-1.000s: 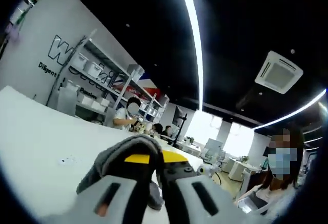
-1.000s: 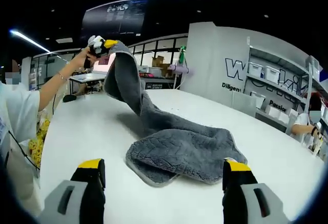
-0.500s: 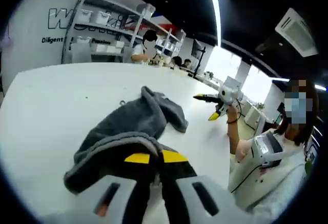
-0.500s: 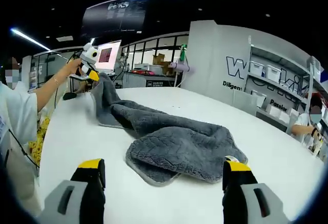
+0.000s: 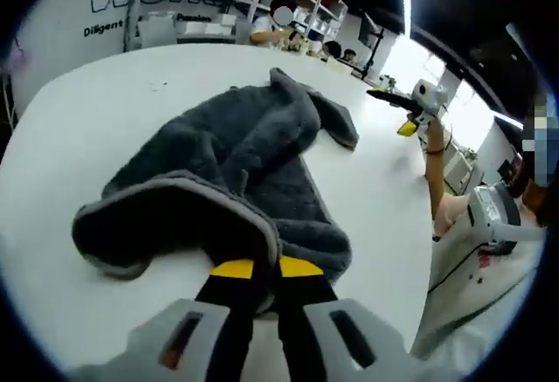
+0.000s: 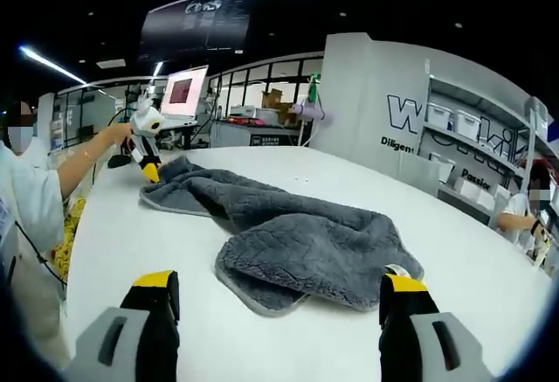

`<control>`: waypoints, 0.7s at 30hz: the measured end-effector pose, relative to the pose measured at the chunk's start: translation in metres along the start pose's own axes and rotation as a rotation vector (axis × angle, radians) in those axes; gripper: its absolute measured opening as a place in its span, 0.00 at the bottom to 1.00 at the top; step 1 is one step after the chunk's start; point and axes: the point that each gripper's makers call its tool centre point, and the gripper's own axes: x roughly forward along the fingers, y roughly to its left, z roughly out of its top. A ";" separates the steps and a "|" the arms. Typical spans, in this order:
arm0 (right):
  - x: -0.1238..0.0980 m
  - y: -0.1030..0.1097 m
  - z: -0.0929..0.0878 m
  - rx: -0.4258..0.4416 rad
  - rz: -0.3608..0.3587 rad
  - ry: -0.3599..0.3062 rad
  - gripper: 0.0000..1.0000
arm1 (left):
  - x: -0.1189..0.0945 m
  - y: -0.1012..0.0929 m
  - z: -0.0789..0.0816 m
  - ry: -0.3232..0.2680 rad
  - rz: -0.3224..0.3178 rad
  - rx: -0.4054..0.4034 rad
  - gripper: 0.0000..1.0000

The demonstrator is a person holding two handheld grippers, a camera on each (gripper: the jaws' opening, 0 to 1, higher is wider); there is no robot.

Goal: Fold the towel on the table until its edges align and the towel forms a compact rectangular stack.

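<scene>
Left claw (image 5: 265, 270) clenched on grey towel (image 5: 236, 163) corner, low over table (image 5: 79, 111). Right claw (image 6: 276, 299) released, nearer crumpled far end; towel's long axis ran between claws.

Left gripper (image 5: 265, 270) and right gripper (image 6: 278, 299): grey moulded bodies, black jaws, yellow tip caps; person wears a white short-sleeved shirt (image 6: 26, 191); dark cable hanging beside shirt.
</scene>
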 end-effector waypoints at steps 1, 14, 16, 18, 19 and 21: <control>0.000 0.000 -0.001 0.000 -0.002 0.002 1.00 | -0.001 0.002 0.003 -0.017 0.012 0.026 0.11; 0.001 -0.001 -0.002 0.001 -0.005 0.008 1.00 | -0.048 -0.015 0.063 -0.272 0.181 0.194 0.46; 0.001 -0.004 -0.002 0.003 -0.008 0.011 0.99 | -0.048 -0.023 0.068 -0.287 0.198 0.215 0.57; 0.002 -0.005 -0.002 0.005 -0.011 0.013 1.00 | -0.049 -0.023 0.073 -0.301 0.233 0.232 0.65; 0.002 -0.005 -0.003 0.006 -0.012 0.014 1.00 | -0.050 -0.025 0.079 -0.324 0.250 0.251 0.68; 0.002 -0.005 -0.004 0.006 -0.013 0.017 1.00 | -0.049 -0.029 0.082 -0.338 0.232 0.250 0.75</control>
